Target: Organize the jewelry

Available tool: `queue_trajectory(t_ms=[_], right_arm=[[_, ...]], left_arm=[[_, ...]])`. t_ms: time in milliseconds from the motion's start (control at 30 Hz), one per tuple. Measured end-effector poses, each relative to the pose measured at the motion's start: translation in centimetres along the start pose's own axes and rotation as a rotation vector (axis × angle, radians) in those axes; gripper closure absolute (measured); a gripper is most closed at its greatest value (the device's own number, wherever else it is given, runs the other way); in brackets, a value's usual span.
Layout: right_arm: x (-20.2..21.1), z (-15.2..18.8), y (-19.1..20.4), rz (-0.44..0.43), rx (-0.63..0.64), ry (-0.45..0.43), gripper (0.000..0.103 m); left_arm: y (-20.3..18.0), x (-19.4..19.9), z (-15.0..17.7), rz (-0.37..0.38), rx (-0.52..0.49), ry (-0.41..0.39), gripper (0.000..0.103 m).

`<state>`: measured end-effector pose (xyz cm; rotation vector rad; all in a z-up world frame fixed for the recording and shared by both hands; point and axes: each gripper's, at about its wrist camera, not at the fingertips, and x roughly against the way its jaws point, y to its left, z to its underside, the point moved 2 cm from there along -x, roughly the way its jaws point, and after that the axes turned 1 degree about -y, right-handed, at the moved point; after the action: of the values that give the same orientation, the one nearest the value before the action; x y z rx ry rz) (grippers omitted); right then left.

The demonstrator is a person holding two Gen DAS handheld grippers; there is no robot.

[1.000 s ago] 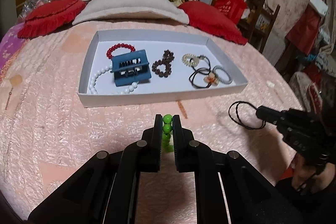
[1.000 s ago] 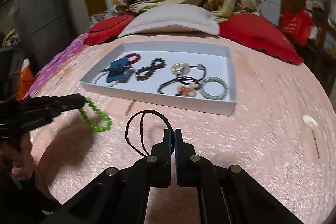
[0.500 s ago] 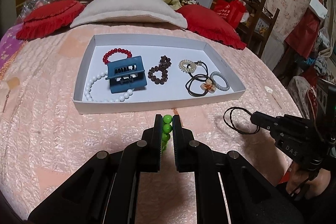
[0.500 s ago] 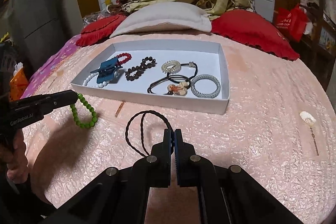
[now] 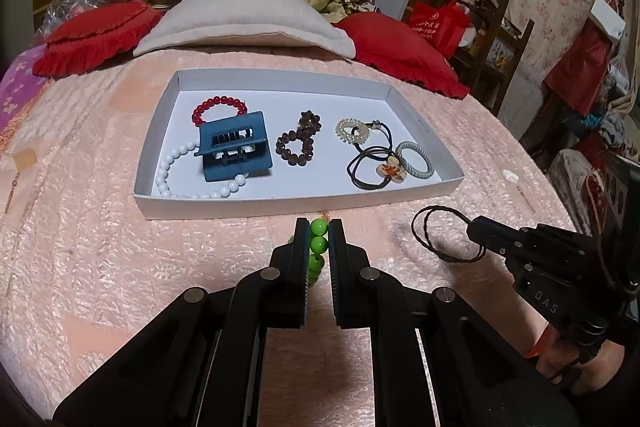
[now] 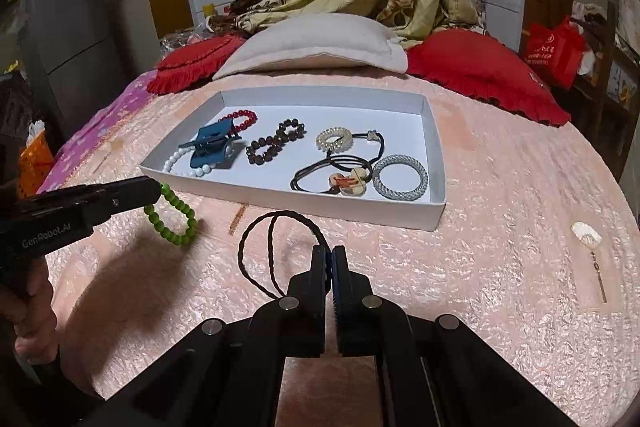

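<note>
— Beads first: where is the green bracelet (image 5: 319, 239)?

— Pinched between the jaws of my left gripper (image 5: 319, 227), hanging above the pink bedspread (image 6: 500, 227) just in front of the white tray (image 5: 280, 205).

— And the right gripper (image 6: 329, 255)?

— Jaws clamped on a black cord loop (image 6: 256, 251), also short of the tray's near wall.

— Anything in the way inside?

— I see a blue hair clip (image 5: 234, 151) lying on white beads (image 5: 168, 167), a red bracelet (image 5: 218, 105), a brown one (image 5: 298, 143), and hair ties (image 5: 374, 163) filling the right end. An earring (image 6: 588, 239) lies off to the right.
</note>
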<state>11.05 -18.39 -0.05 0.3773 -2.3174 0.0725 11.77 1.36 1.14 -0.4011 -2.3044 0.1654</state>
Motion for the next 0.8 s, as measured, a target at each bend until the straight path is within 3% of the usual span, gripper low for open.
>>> queue_trajectory(t_ms=[800], right_arm=[[-1.4,-0.4,-0.6,0.032,-0.023,0.016,0.100]], left_arm=[[0.0,-1.4,-0.2,-0.057,0.007,0.024,0.095]])
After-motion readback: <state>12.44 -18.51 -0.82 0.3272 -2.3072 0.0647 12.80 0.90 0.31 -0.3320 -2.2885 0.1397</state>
